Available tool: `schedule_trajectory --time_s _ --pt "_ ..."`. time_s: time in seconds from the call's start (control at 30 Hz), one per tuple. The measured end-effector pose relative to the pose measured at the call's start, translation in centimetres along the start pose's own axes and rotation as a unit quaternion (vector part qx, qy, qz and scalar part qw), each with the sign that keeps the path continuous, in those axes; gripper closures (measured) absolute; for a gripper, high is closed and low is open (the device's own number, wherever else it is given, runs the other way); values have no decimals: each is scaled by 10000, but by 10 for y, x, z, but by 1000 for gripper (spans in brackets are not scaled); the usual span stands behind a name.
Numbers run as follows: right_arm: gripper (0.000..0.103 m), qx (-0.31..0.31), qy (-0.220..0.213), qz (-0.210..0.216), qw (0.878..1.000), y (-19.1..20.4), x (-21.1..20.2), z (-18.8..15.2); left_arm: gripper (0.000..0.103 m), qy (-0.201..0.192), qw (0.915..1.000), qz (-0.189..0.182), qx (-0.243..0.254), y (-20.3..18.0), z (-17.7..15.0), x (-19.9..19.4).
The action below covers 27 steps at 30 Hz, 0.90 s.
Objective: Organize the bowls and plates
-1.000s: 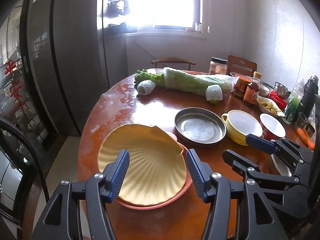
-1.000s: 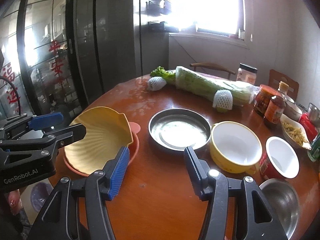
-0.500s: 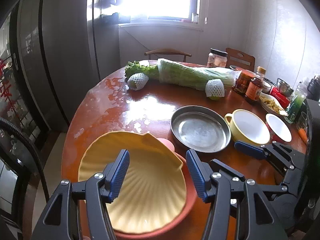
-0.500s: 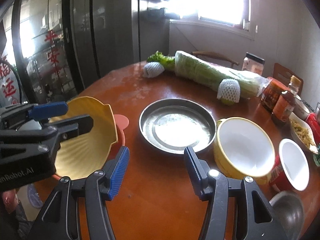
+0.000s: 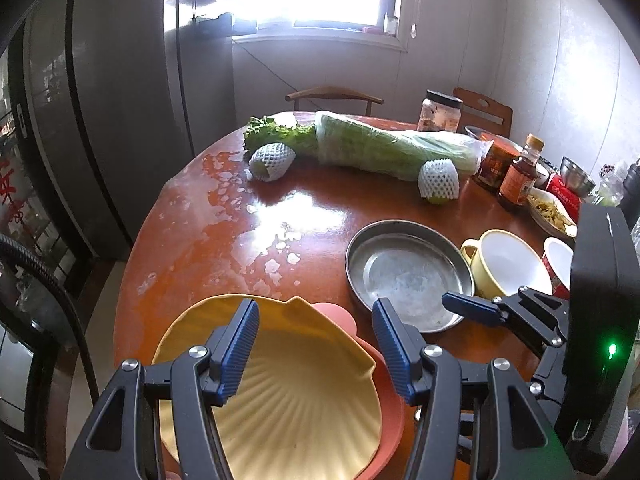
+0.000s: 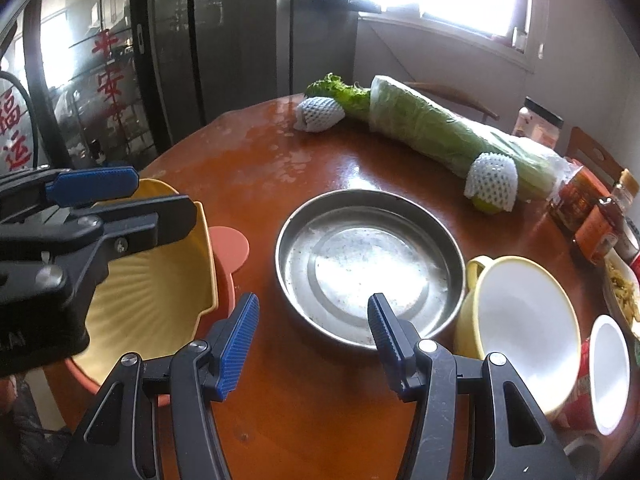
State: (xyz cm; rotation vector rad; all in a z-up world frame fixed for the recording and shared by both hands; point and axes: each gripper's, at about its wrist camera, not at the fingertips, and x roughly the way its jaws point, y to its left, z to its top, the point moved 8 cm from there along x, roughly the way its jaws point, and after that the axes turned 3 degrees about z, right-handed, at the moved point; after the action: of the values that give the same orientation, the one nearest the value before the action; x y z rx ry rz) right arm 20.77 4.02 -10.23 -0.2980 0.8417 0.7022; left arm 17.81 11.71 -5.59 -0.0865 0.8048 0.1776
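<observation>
A yellow shell-shaped plate [image 5: 288,392] lies in a pink plate [image 5: 388,412] at the table's near left; both also show in the right wrist view, the yellow plate [image 6: 148,300] and the pink plate [image 6: 230,242]. My left gripper [image 5: 316,348] is open and empty just above the yellow plate. A round steel plate [image 6: 368,264] sits mid-table, with a yellow bowl [image 6: 524,328] and a red bowl [image 6: 608,372] to its right. My right gripper [image 6: 312,340] is open and empty at the steel plate's near rim; it also shows in the left wrist view [image 5: 472,308].
Wrapped lettuce [image 5: 384,148] and two foam-netted fruits [image 5: 438,180] lie at the back of the round wooden table [image 5: 240,216]. Jars and a sauce bottle [image 5: 520,176] crowd the right side. A small steel bowl [image 6: 584,456] sits at the near right edge. A fridge stands left.
Both grippers have moved forward and lower over the table. The left now hovers closer over the yellow plate, the right closer to the steel plate. Both stay open.
</observation>
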Motion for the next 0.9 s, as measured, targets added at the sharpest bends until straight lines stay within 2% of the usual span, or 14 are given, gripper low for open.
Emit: schedule_trajectory --time_s 0.33,0.6,0.9 --pt "45 64 208 110 9997 -1 10 -3 44 122 9998 -77 139 -11 1 8" --pt "59 -57 351 218 9991 2 7 -14 44 239 9991 -106 336 -24 15 20" --pt "61 -217 405 350 9983 7 -15 -38 45 554 9952 -182 780 -52 8 44"
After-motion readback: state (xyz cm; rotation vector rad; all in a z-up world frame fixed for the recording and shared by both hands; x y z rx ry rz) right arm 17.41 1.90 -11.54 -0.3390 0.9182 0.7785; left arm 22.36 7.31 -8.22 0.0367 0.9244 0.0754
